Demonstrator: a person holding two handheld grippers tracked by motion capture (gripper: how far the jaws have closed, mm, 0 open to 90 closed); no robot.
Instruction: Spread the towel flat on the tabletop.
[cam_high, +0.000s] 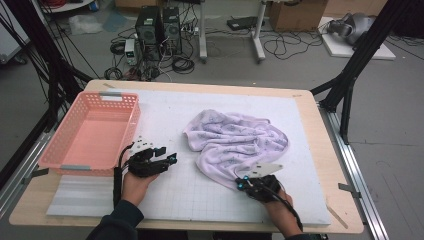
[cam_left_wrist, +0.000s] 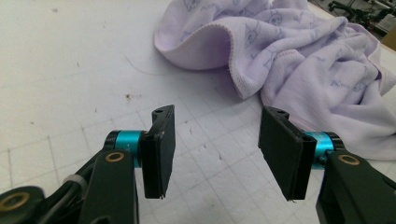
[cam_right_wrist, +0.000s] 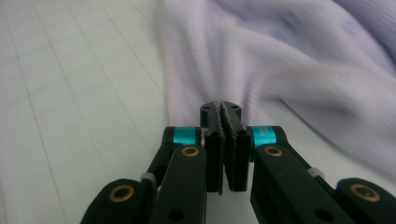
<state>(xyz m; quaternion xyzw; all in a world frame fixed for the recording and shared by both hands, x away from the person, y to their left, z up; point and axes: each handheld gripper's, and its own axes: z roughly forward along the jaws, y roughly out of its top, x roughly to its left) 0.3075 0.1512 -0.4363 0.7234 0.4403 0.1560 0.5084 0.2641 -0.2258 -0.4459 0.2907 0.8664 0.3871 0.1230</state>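
Note:
A crumpled lilac cloth (cam_high: 235, 140) with a faint print lies on the white gridded mat (cam_high: 165, 115), right of centre. My right gripper (cam_high: 241, 185) sits at the cloth's near edge. In the right gripper view its jaws (cam_right_wrist: 226, 112) are pressed together, and folds of the cloth (cam_right_wrist: 280, 56) gather into their tips. My left gripper (cam_high: 167, 156) rests on the mat left of the cloth, pointing toward it. It stands open (cam_left_wrist: 217, 149) with bare mat between its pads, a short way from the cloth's (cam_left_wrist: 303, 60) curled hem.
A pink plastic basket (cam_high: 55, 145) stands empty at the table's left side, close behind the left hand. The wooden table edge (cam_high: 345, 210) frames the mat. Computers and cables (cam_high: 160, 30) sit on the floor beyond the table.

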